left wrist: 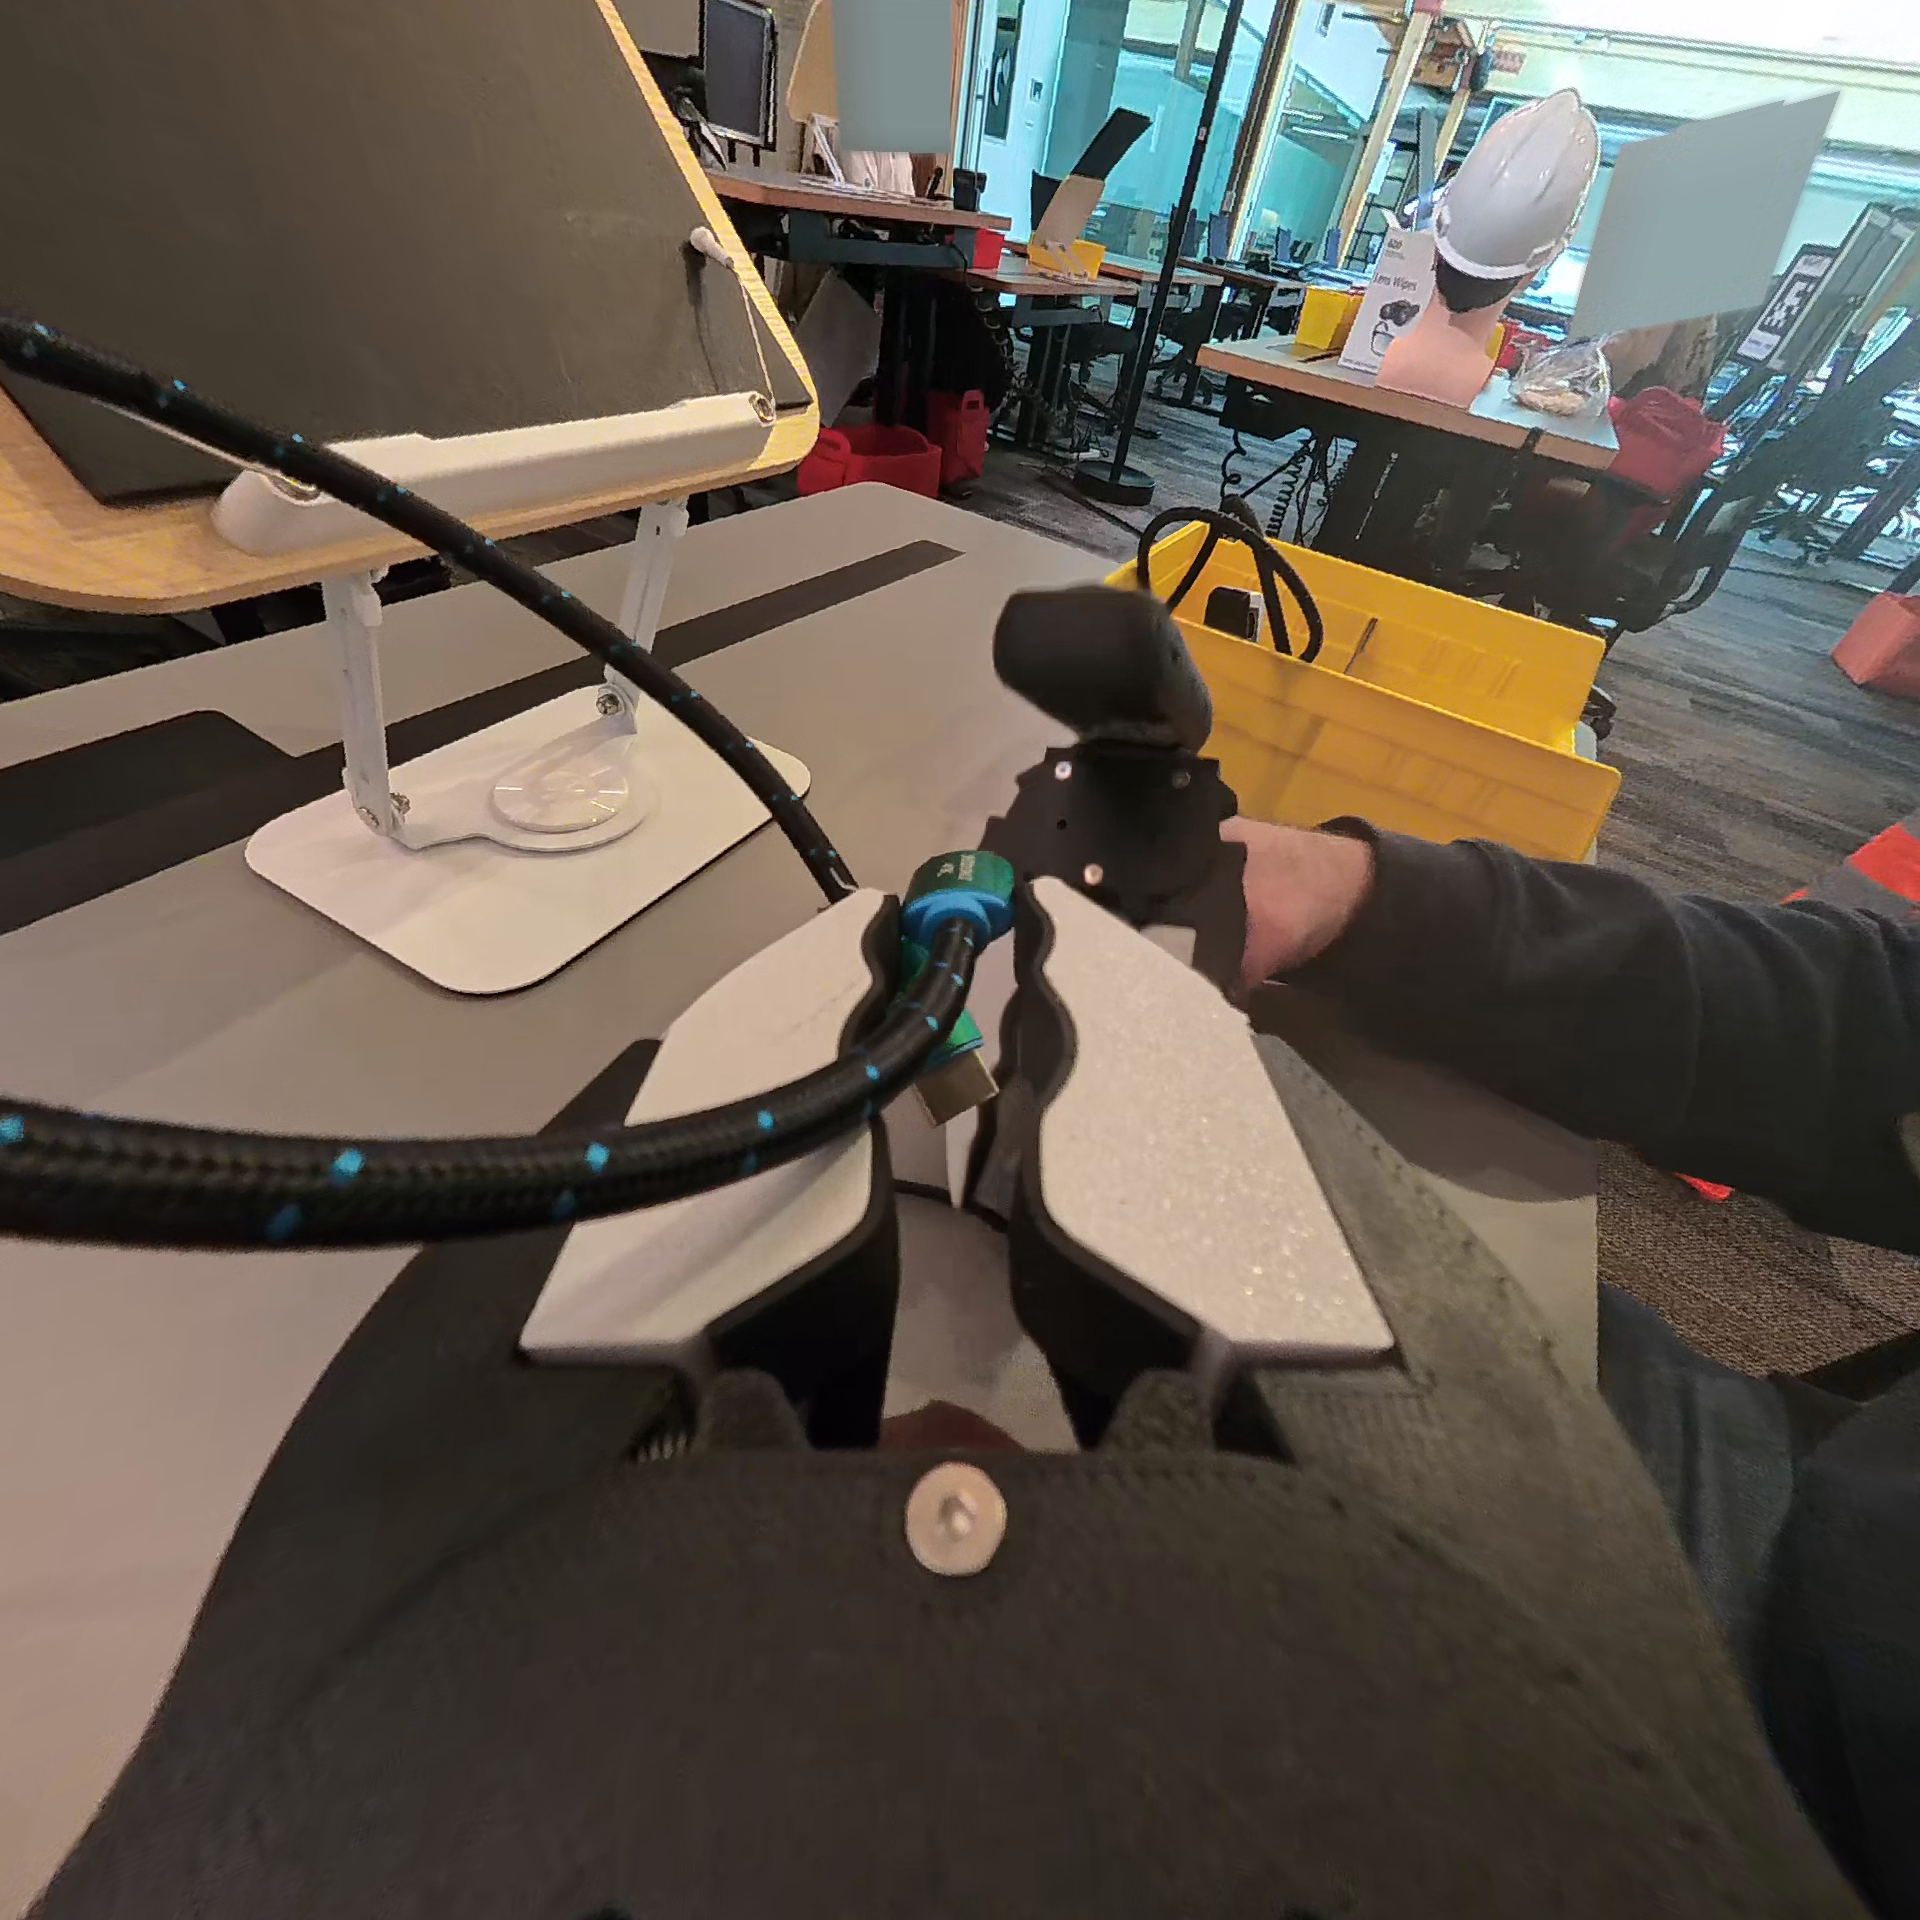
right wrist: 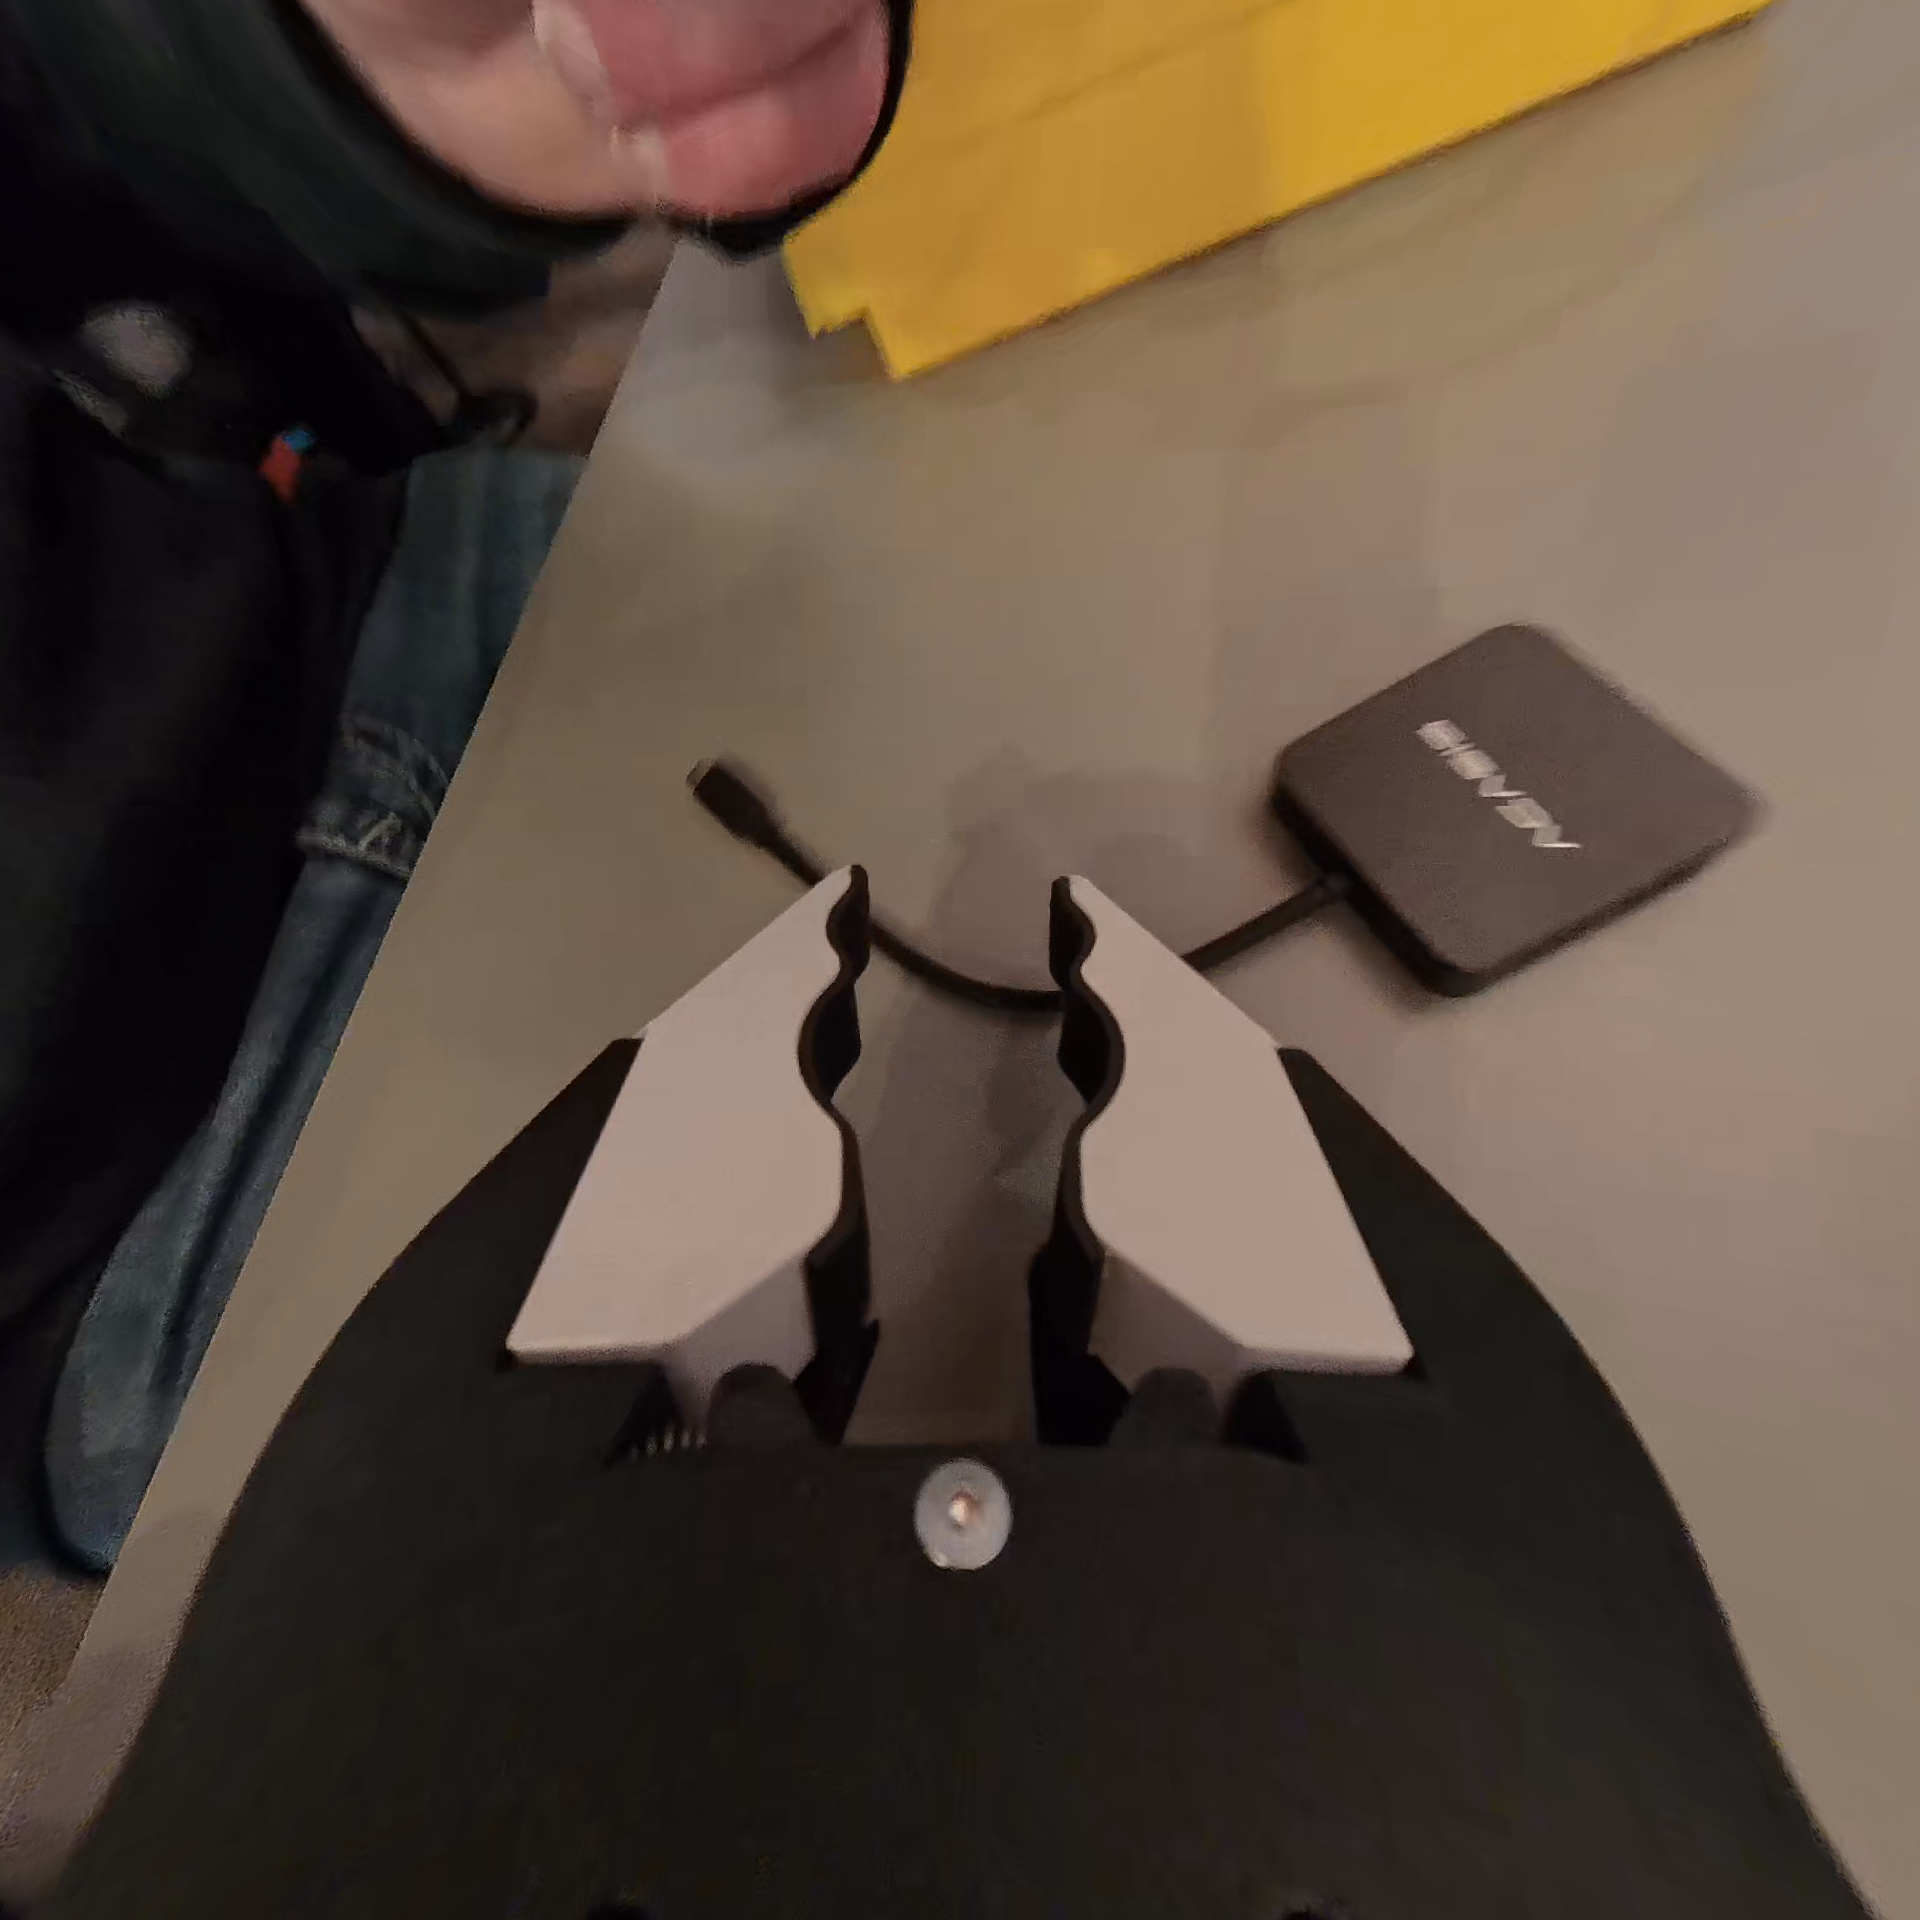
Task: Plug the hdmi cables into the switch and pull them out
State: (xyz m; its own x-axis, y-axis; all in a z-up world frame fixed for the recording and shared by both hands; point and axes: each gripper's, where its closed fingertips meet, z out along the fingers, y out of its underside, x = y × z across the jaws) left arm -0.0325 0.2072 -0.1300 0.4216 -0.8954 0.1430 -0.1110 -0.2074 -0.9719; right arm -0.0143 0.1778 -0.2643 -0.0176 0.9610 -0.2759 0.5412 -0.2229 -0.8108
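Black switch (right wrist: 1512, 805) — right of open jaws, apart

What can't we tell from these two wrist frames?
- Switch ports: right wrist view shows only its top, motion-blurred.
- Left gripper grip on the HDMI plug: the cable crosses the contact.
- Both cable ends run off the left wrist view's left edge.
- Yellow bin contents: wall hides them.
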